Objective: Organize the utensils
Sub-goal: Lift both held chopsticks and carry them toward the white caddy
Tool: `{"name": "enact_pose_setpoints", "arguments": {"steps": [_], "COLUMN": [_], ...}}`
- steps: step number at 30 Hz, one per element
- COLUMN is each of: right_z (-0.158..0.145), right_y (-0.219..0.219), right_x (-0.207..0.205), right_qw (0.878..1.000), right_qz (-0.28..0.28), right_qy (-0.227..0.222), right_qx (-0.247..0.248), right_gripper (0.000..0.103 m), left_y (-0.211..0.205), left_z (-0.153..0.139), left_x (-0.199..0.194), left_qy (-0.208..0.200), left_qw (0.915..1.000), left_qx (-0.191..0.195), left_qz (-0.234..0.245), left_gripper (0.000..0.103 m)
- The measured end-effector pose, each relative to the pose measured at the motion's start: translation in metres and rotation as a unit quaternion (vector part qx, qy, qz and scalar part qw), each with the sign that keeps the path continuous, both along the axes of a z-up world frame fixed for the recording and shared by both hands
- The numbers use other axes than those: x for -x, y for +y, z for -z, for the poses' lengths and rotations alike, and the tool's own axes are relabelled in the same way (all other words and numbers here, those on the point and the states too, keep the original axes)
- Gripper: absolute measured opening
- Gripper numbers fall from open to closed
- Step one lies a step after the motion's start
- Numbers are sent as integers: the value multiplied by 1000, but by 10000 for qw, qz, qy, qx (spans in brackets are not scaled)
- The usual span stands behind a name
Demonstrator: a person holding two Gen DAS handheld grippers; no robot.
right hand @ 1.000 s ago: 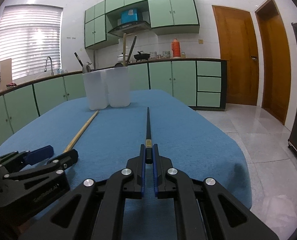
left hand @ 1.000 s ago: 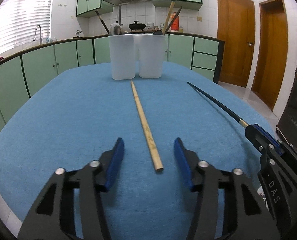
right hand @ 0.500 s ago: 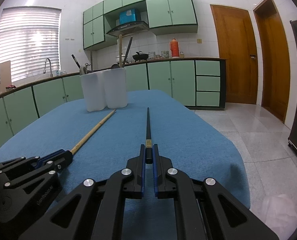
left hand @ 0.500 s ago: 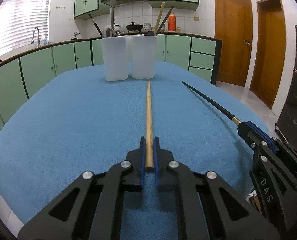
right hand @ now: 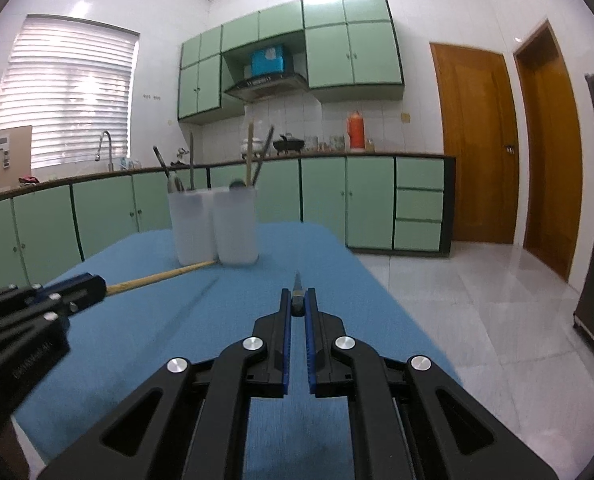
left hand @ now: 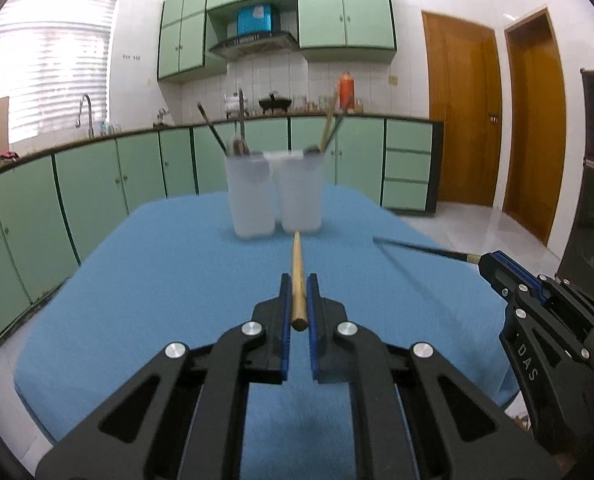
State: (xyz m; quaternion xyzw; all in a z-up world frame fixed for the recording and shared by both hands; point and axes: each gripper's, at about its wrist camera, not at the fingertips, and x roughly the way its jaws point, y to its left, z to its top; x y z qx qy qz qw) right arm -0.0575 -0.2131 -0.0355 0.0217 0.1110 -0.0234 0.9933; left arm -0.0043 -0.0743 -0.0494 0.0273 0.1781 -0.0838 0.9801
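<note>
Blue cloth (left hand: 169,288) over the table. Pale tan wooden chopstick (left hand: 296,268); black chopstick (left hand: 421,249) with a cream band near its held end. Two translucent white holders (left hand: 273,196). Black grippers, left (left hand: 297,300) and right (right hand: 297,304), with blue finger pads (left hand: 284,320). Mint-green cabinets (left hand: 97,184) with dark edging; orange-brown doors (left hand: 463,120); white wall tiles.

Left gripper (left hand: 298,296), right gripper (right hand: 297,304): jaws seemingly clamped.

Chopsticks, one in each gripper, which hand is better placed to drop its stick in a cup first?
Probably left: the left gripper holds the wooden chopstick aimed at the cups, its tip near their base.
</note>
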Motion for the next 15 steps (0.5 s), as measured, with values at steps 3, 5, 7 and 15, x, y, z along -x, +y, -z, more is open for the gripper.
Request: {"name": "enact_pose_setpoints", "arguments": {"steps": [3, 5, 7, 15], "right_z": [-21, -35, -53, -111], "right_y": [-2, -4, -6, 1], "right_x": [-3, -6, -10, -19], "right_qw": [9998, 9996, 9992, 9954], "right_qz": [-139, -238, -350, -822], "right_qy": [-126, -169, -208, -483], "right_qx": [40, 22, 31, 128], "right_gripper": [6, 6, 6, 6], "left_y": [6, 9, 12, 27], "left_z": [-19, -29, -42, -85], "left_x": [1, 1, -1, -14], "left_qy": [-218, -320, -382, -71], "left_qw": [9997, 9995, 9992, 9991], "left_qx": [57, 75, 120, 376], "left_qz": [12, 34, 76, 209], "left_gripper": [6, 6, 6, 6]}}
